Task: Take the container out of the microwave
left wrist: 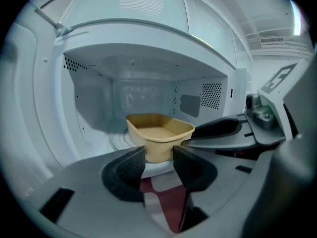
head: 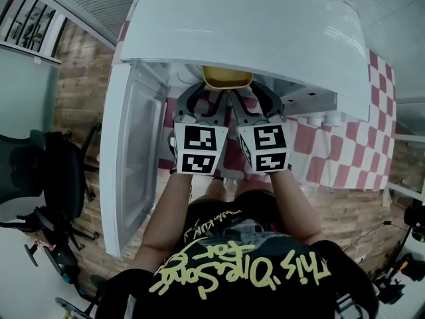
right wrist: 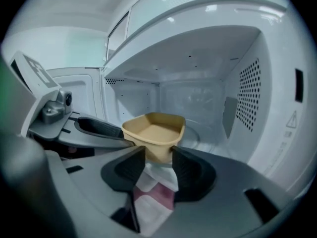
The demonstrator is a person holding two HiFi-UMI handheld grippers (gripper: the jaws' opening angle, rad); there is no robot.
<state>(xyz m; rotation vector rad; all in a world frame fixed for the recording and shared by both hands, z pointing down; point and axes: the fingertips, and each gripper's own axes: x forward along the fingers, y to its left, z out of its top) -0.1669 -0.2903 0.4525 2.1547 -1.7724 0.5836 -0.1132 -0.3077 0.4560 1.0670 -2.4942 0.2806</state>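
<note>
Container [head: 227, 78], yellow, open-topped. Head view: sits at the mouth of the white microwave [head: 252, 32], whose door [head: 133, 151] hangs open on the left. Left gripper [head: 207, 93] and right gripper [head: 249, 93] are side by side just before it, above a red-and-white checked cloth [head: 345, 151].

Left gripper view: jaws apart, container on the microwave floor showing in the gap, no squeeze visible.

Right gripper view: jaws likewise apart, container framed between the tips.
</note>
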